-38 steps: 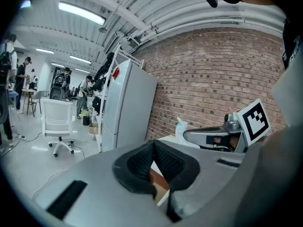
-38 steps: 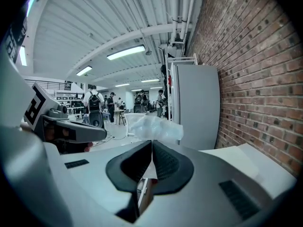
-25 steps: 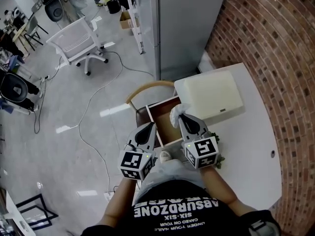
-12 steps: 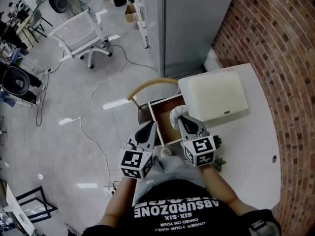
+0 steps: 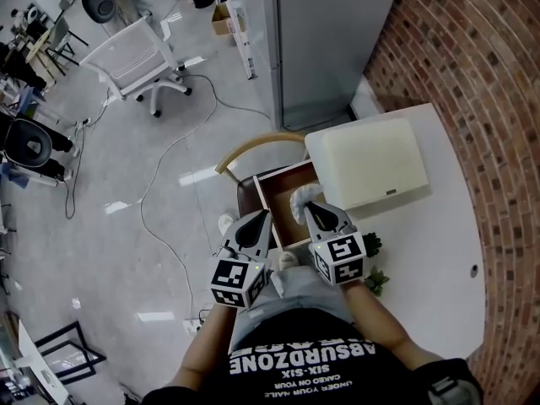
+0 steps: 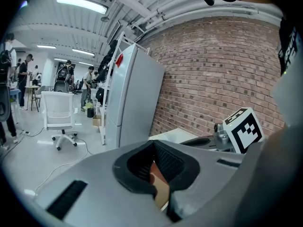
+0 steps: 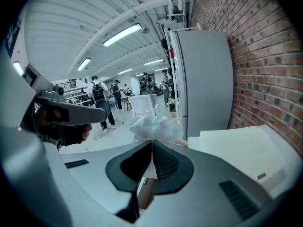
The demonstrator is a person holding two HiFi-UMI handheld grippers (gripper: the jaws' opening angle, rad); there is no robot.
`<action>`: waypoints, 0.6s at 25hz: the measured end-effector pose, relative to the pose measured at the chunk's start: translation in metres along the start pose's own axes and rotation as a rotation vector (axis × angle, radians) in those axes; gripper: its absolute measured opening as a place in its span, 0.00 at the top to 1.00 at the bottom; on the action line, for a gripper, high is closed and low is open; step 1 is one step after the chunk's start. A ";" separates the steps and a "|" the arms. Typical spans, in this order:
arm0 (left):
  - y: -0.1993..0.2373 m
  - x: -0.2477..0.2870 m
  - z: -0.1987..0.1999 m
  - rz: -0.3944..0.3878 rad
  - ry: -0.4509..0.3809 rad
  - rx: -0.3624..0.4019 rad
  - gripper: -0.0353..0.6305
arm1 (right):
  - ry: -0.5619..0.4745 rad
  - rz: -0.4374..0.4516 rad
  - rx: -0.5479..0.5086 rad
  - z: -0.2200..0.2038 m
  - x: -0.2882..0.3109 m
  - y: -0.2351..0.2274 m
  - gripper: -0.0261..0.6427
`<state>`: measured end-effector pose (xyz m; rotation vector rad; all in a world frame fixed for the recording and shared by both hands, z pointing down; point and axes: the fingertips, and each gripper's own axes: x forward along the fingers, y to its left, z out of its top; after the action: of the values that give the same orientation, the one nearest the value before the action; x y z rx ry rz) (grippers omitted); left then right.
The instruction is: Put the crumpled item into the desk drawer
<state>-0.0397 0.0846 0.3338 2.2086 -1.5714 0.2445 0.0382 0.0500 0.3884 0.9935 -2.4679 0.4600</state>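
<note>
Steep downward look past a person's chest to two hand-held claws over an open desk drawer (image 5: 272, 199), pulled out from a white table (image 5: 430, 251). Pinched in the right claw (image 5: 305, 210): the crumpled item (image 5: 301, 198), a thin, white, wrinkled wad, paper or film, hard to tell which. Wad bunched just beyond the claw tips, hanging above the drawer's right side, close to the corner of a cream box (image 5: 367, 163) on the table. Not yet lying on the drawer floor; height above it unclear.

Likely handling: very light, soft, springy, easily squashed, no risk of breaking. Too little weight to pull itself free, so possibly slow to drop or prone to clinging to a pad on release. Best held by a bunched fold near the middle, as here, rather than by a loose edge liable to tear or slip out.

Right claw: jaws drawn almost together, clamped on a fold of the wad, most of the wad puffing out past the tips. Left claw (image 5: 256, 219): jaws closed tip to tip, nothing between them, only a sliver of brown drawer visible behind. Held just left of the right claw, by the drawer's left wall, apparently touching nothing.
</note>
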 end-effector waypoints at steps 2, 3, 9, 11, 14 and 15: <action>0.001 0.006 -0.003 -0.012 0.020 0.007 0.94 | 0.014 -0.007 0.011 -0.005 0.004 -0.003 0.95; 0.002 0.009 -0.005 -0.018 0.032 0.013 0.94 | 0.020 -0.012 0.018 -0.007 0.006 -0.005 0.95; 0.004 0.029 -0.018 -0.050 0.084 0.039 0.94 | 0.059 -0.026 0.037 -0.022 0.019 -0.013 0.95; 0.004 0.034 -0.020 -0.060 0.090 0.037 0.94 | 0.074 -0.030 0.042 -0.027 0.022 -0.016 0.95; 0.006 0.040 -0.025 -0.081 0.110 0.040 0.94 | 0.102 -0.040 0.051 -0.035 0.028 -0.018 0.95; 0.008 0.042 -0.027 -0.088 0.119 0.042 0.94 | 0.112 -0.042 0.056 -0.038 0.031 -0.019 0.95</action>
<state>-0.0297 0.0579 0.3753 2.2445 -1.4148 0.3788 0.0419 0.0372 0.4388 1.0116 -2.3424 0.5579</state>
